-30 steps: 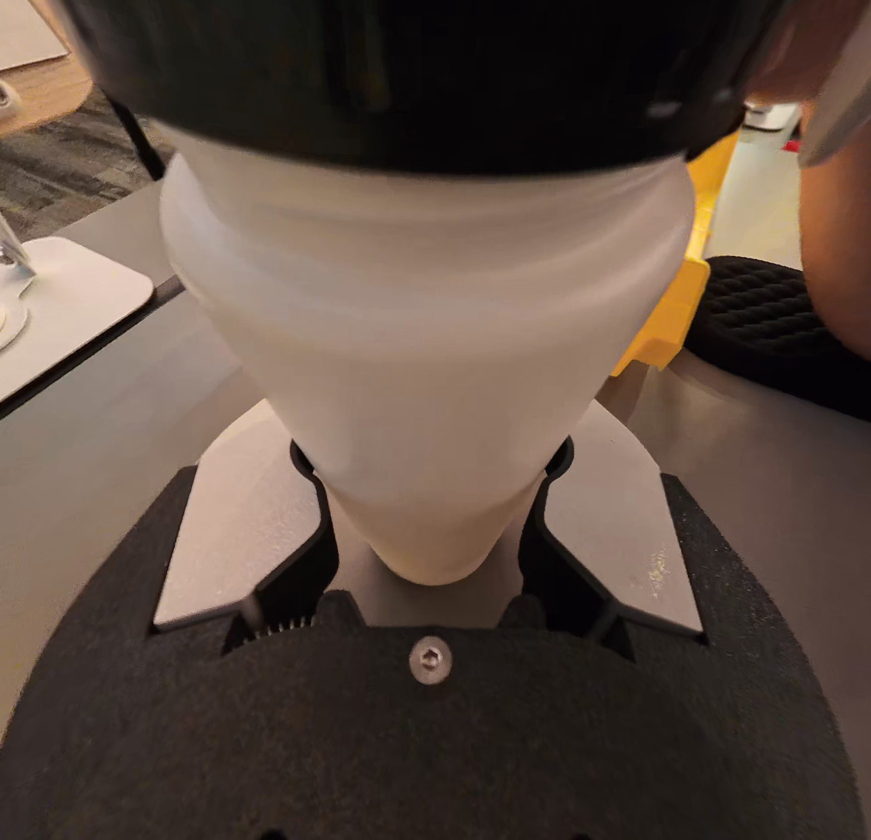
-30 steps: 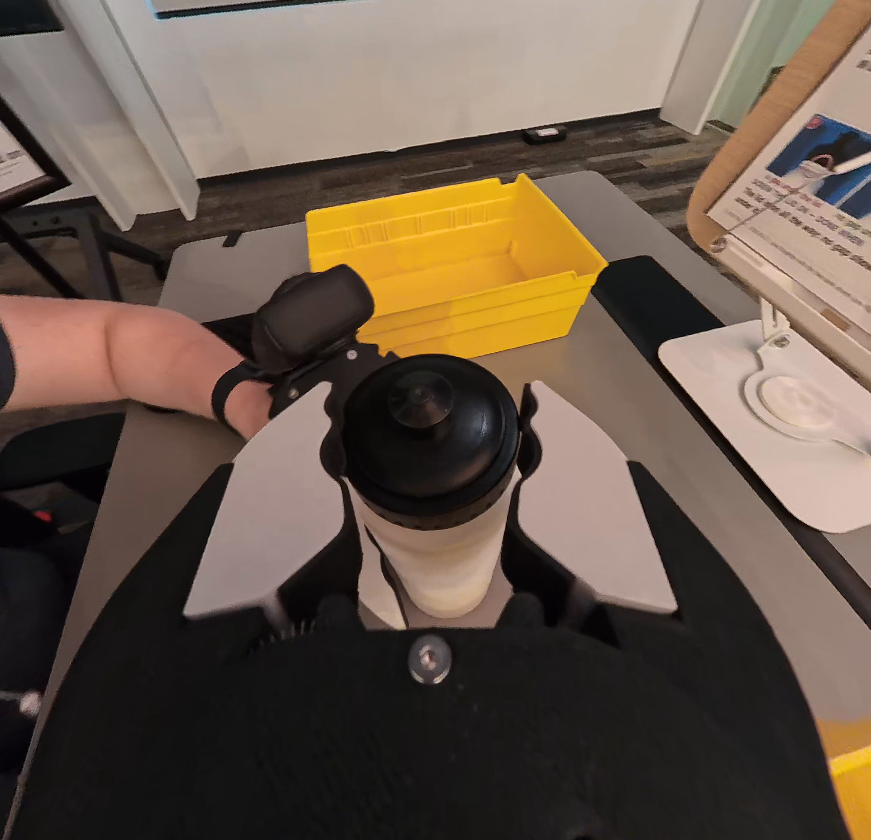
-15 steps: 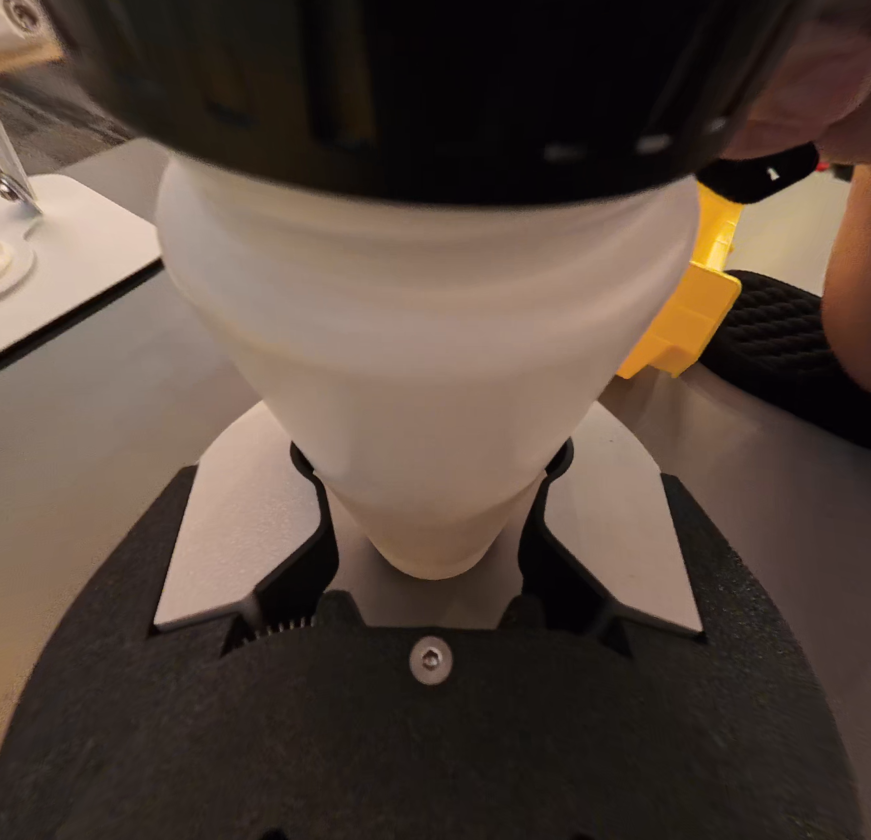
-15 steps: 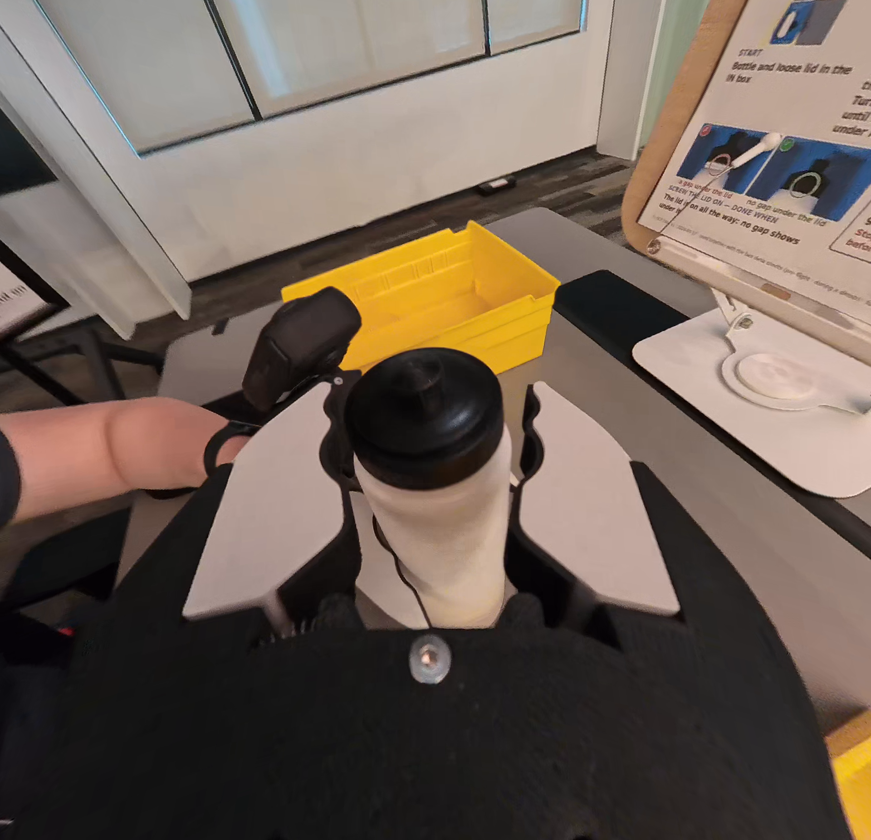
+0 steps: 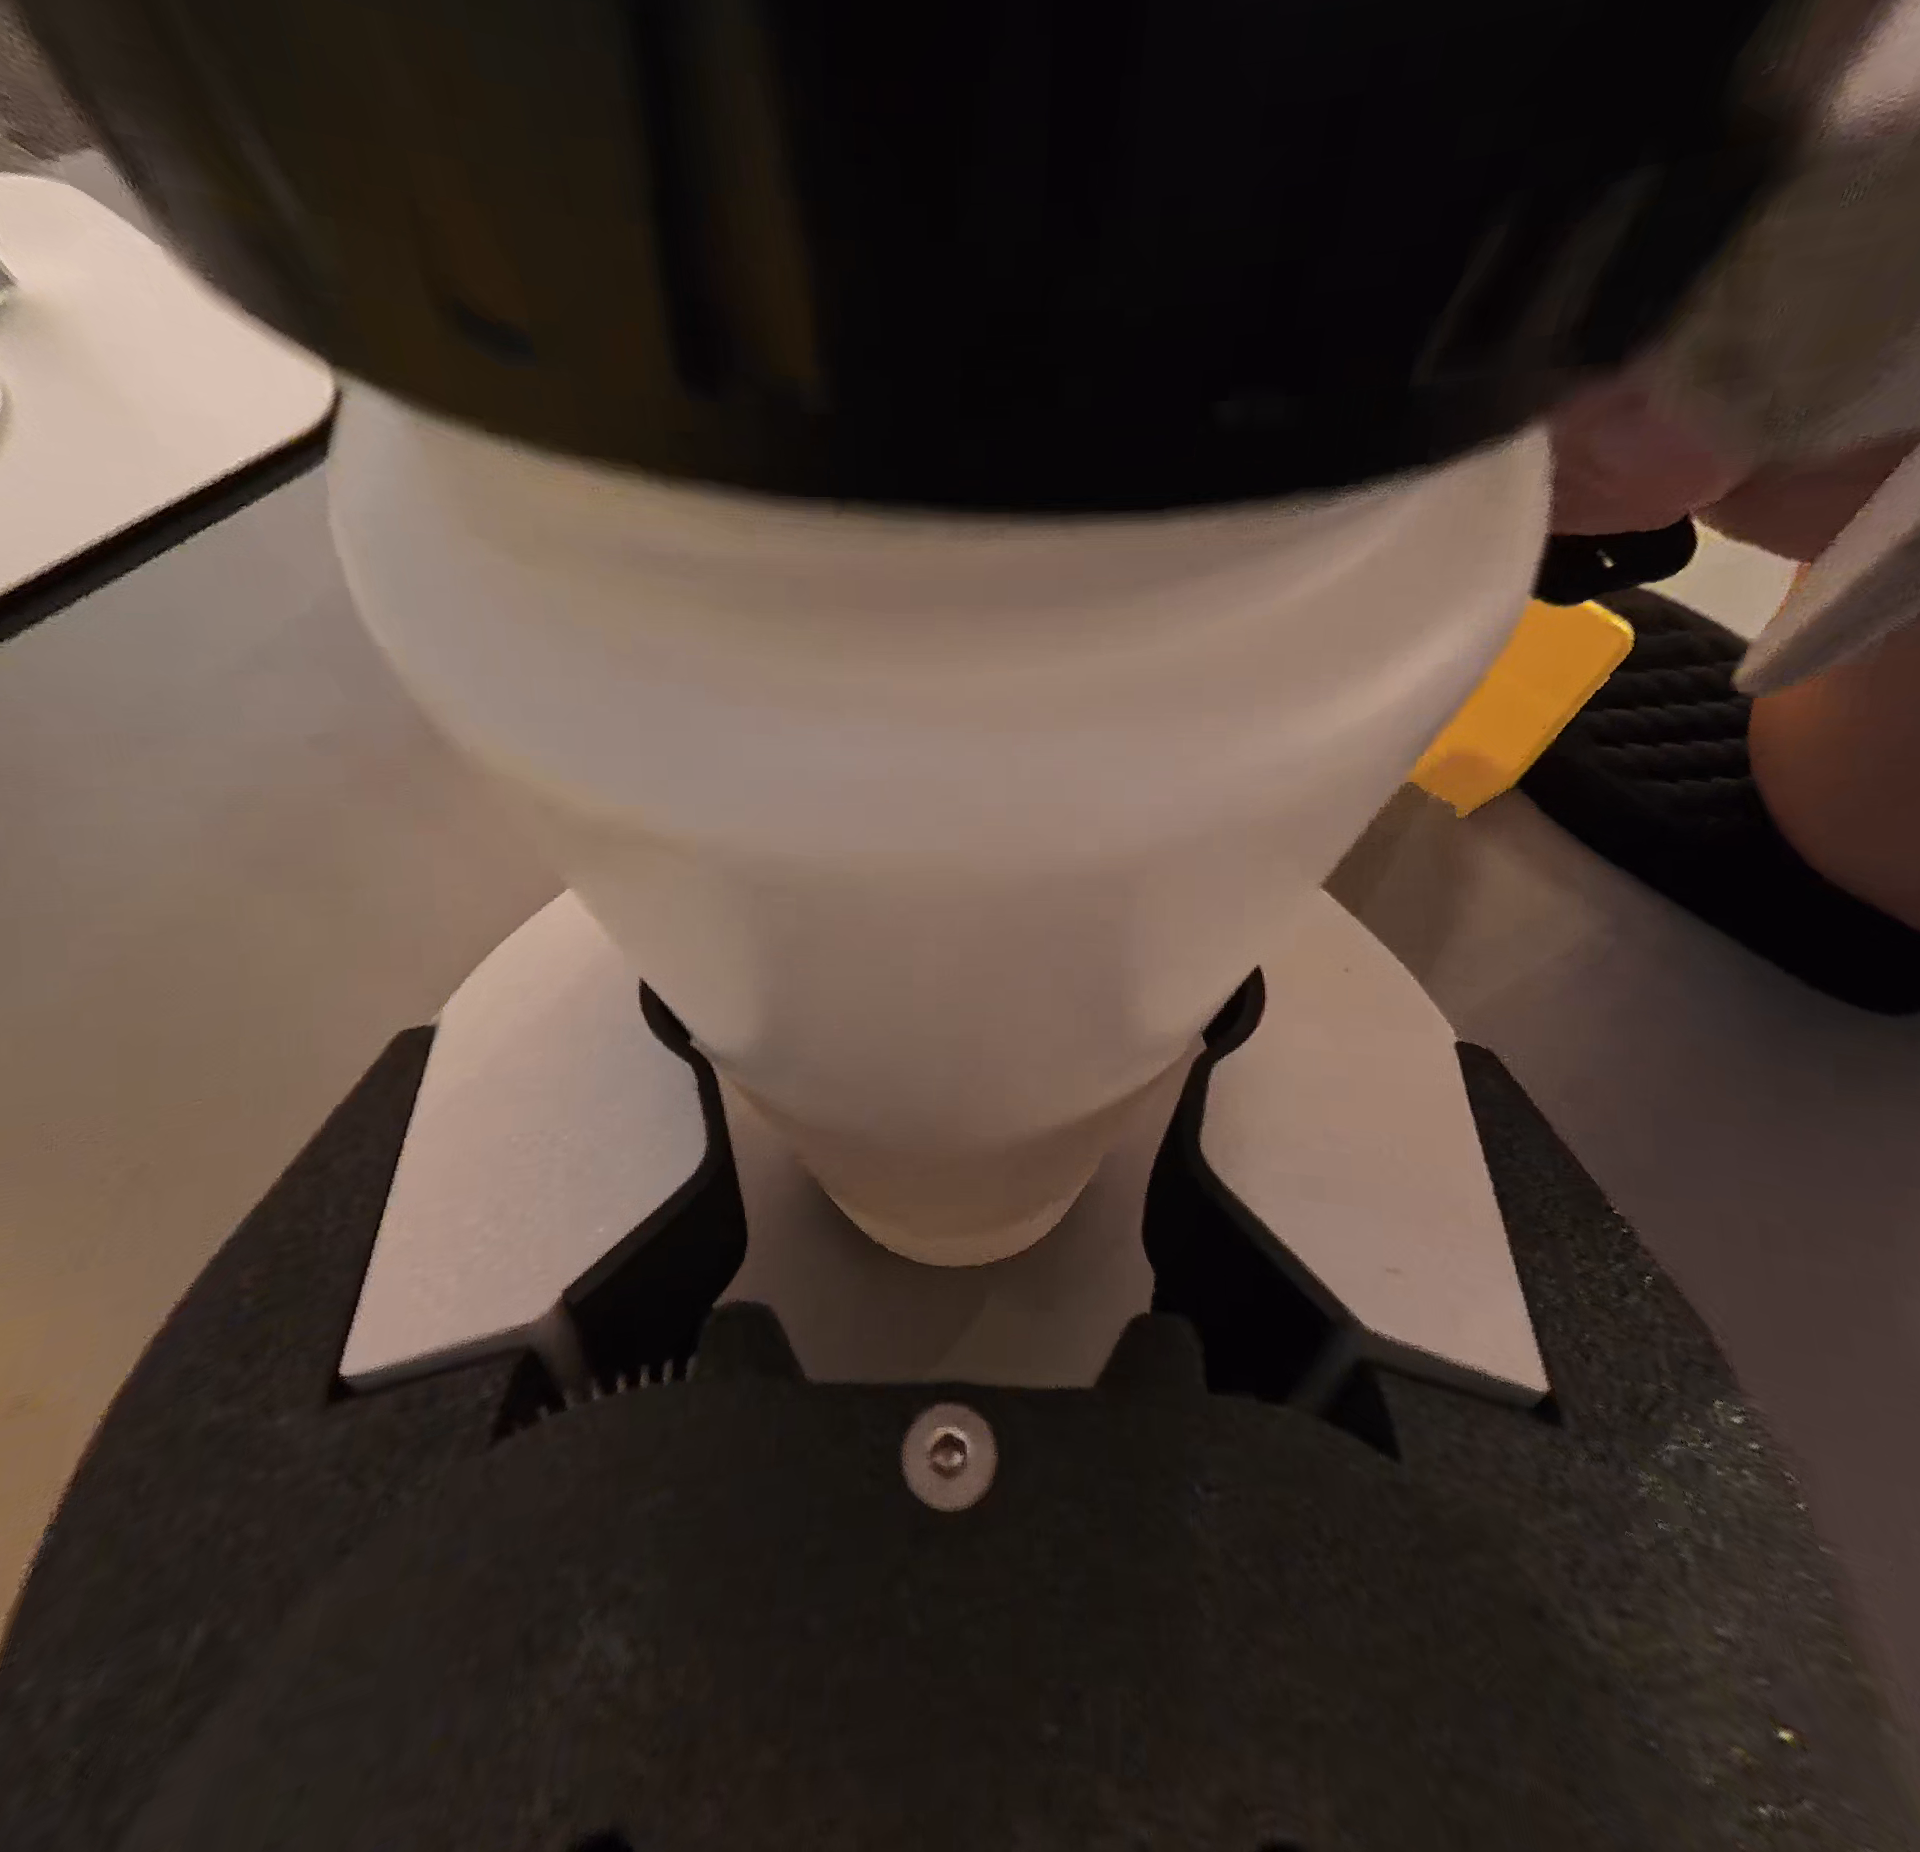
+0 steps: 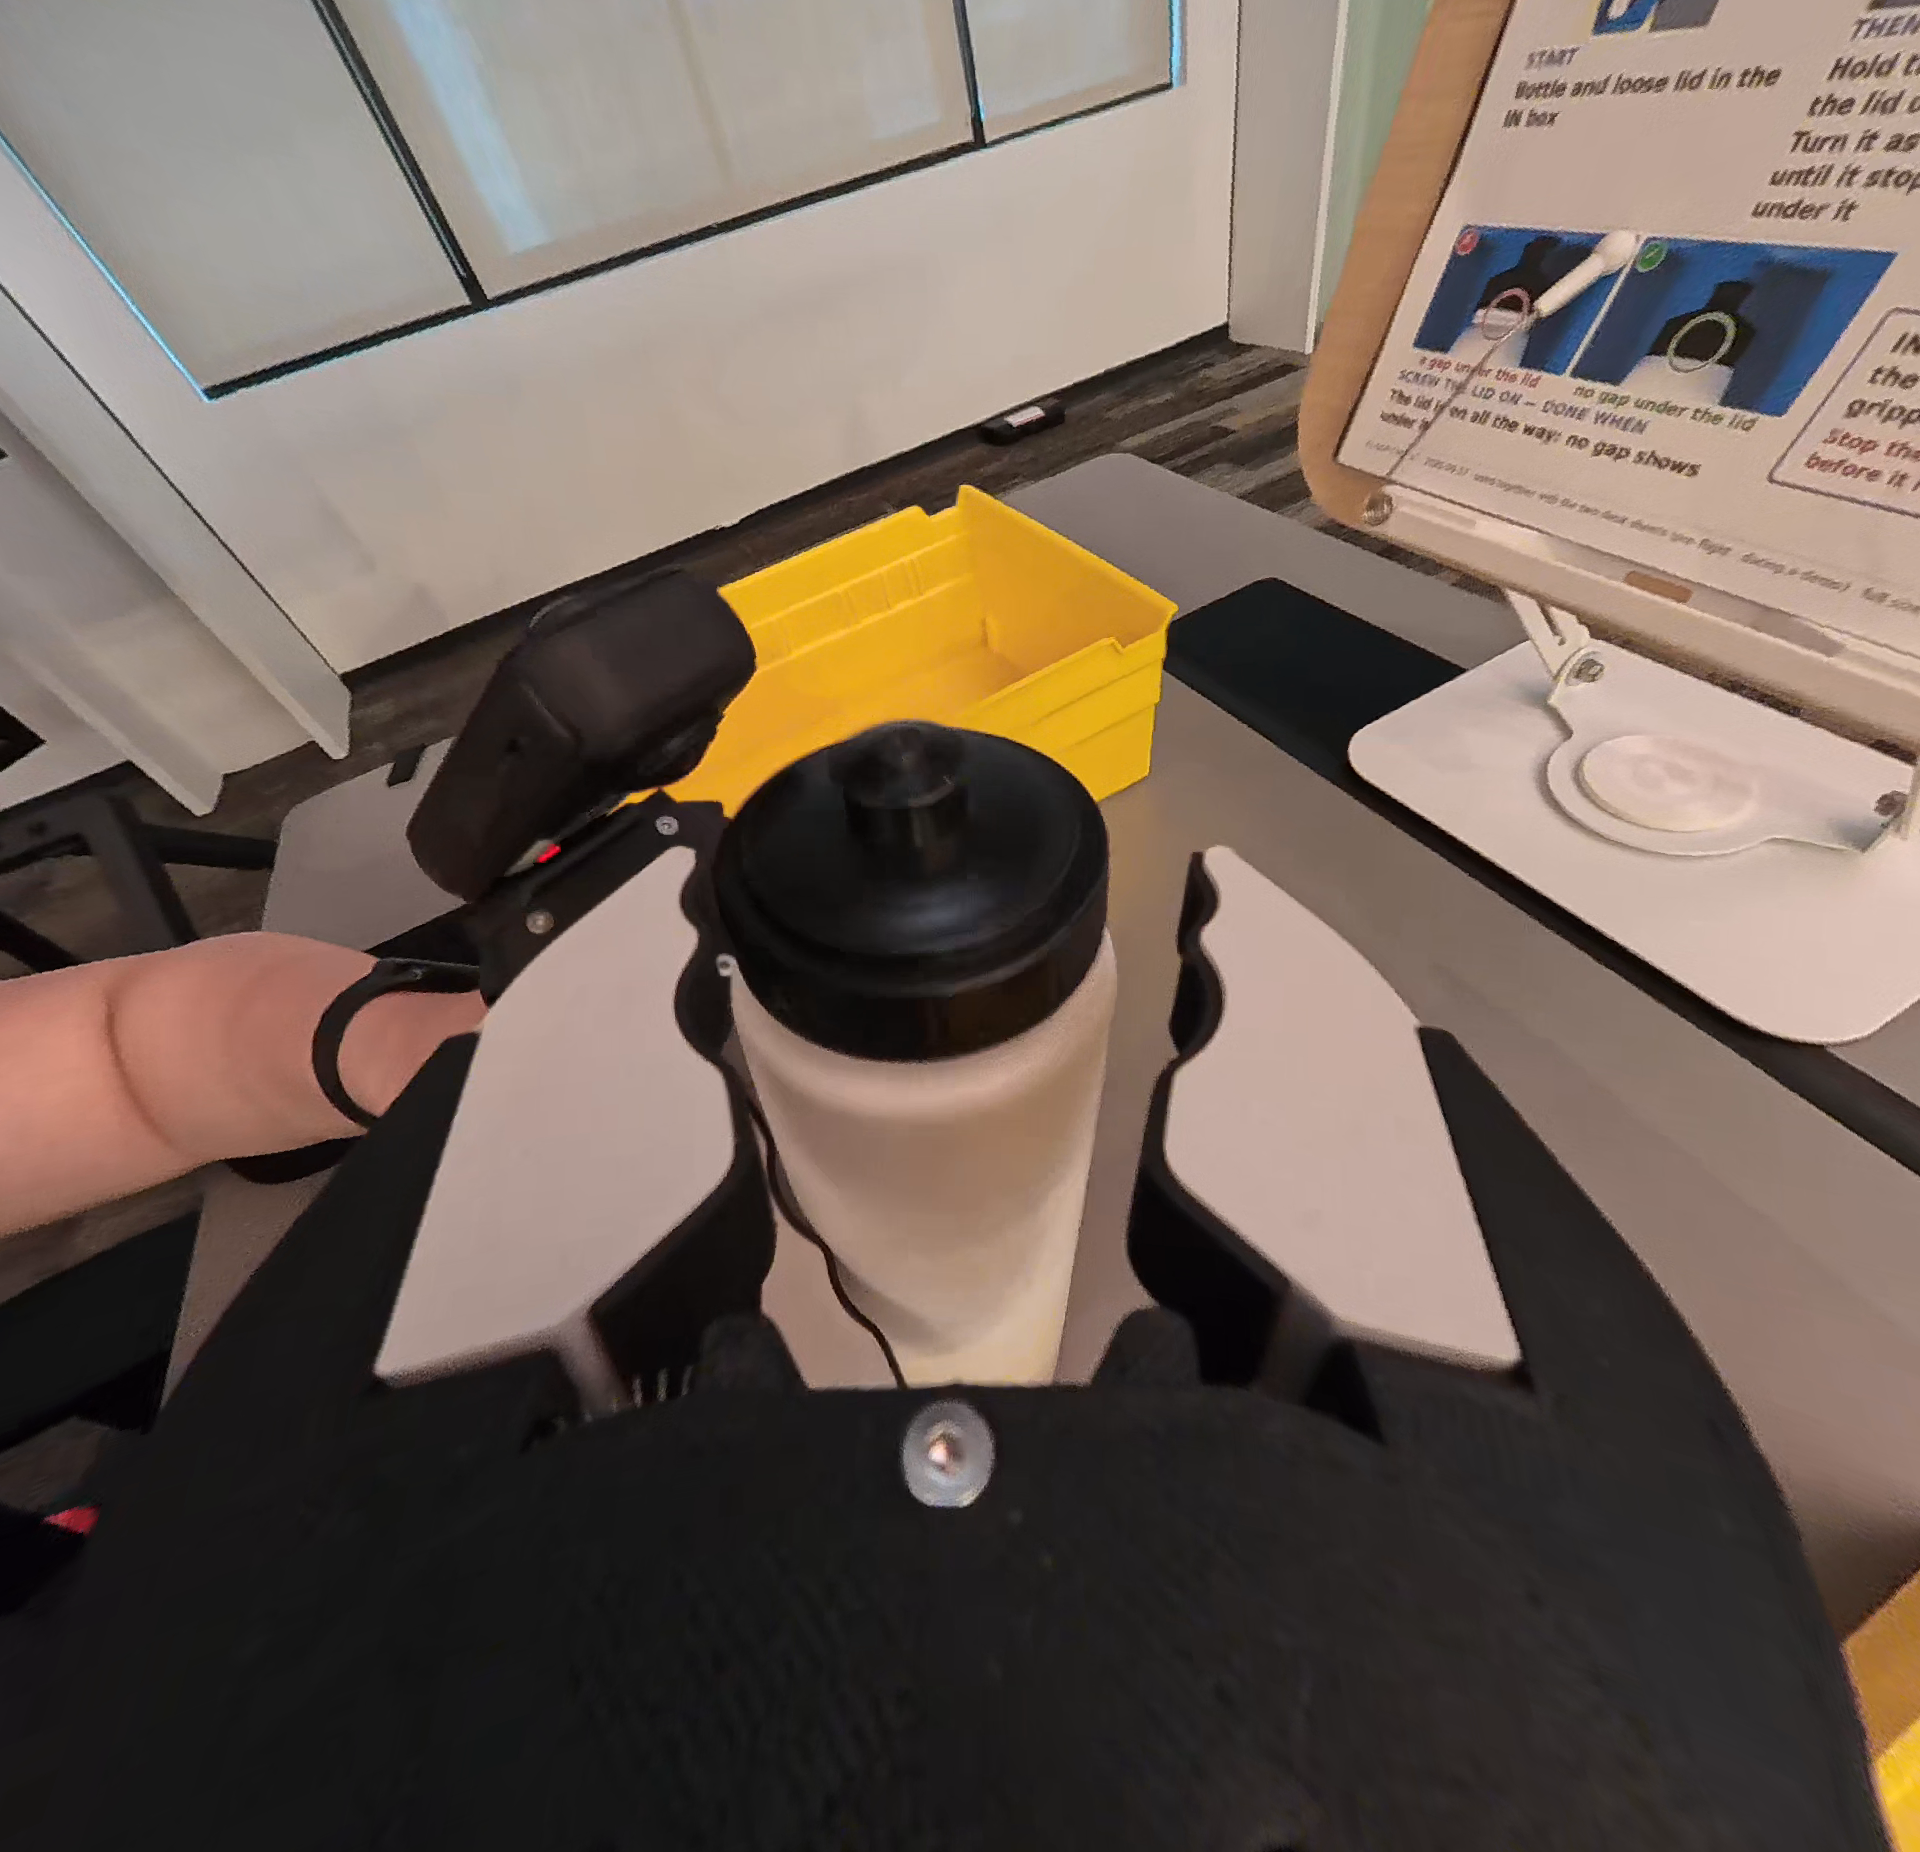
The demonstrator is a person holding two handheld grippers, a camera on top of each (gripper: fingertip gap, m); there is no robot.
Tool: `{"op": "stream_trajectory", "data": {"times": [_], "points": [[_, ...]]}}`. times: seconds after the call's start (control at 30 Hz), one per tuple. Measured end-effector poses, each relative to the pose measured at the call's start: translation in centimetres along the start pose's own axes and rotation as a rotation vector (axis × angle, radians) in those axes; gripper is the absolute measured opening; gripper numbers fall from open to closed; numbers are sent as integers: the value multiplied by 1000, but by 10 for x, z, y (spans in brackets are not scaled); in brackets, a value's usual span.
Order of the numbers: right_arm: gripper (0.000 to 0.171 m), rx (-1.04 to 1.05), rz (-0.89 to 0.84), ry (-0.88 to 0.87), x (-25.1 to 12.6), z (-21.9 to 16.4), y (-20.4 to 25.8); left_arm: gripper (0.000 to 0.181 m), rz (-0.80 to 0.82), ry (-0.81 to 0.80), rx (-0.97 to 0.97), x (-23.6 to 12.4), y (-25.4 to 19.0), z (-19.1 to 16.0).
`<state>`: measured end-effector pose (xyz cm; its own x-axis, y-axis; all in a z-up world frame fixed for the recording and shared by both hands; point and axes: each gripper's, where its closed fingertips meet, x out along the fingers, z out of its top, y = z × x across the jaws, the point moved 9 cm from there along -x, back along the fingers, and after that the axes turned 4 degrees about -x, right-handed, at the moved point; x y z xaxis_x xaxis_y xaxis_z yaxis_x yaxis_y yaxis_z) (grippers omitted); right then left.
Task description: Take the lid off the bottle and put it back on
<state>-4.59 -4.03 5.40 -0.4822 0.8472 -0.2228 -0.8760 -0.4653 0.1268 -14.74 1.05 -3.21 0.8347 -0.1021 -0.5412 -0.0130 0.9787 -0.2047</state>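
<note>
The grey table (image 6: 1475,981) carries everything here, with the yellow bin (image 6: 966,649) at its far side, a black mat (image 6: 1299,649) beside that, and an instruction board on a white stand (image 6: 1621,867) to the right. Against a second ago, the right wrist view has tipped up and drawn back, so more of the window and board shows and the bottle appears more from the side than from above. The white sports bottle (image 6: 925,1189) stands upright on the table, its lower body clamped by the left gripper (image 5: 951,1085), whose fingers press both flanks just as they did before. The black screw lid (image 6: 914,909) sits on the bottle with no gap visible under its rim. The right gripper (image 6: 940,971), which a second ago pinched the lid, now has its jaws spread, the left finger close against the lid and the right finger clearly off it. My reading is that this is a release between twists, or the end of the tightening; which of the two cannot be told.
</note>
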Motion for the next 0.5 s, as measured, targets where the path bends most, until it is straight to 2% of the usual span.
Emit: {"op": "stream_trajectory", "data": {"times": [0.07,0.27,0.5], "points": [[73,-28,46,2,0,1,4,97,23,5,30,0,0,0],[71,-217,156,126,-10,4,5,97,-38,23,174,2,2,-1],[71,-393,589,161,-38,-3,14,97,-357,73,437,3,-34,-12]]}}
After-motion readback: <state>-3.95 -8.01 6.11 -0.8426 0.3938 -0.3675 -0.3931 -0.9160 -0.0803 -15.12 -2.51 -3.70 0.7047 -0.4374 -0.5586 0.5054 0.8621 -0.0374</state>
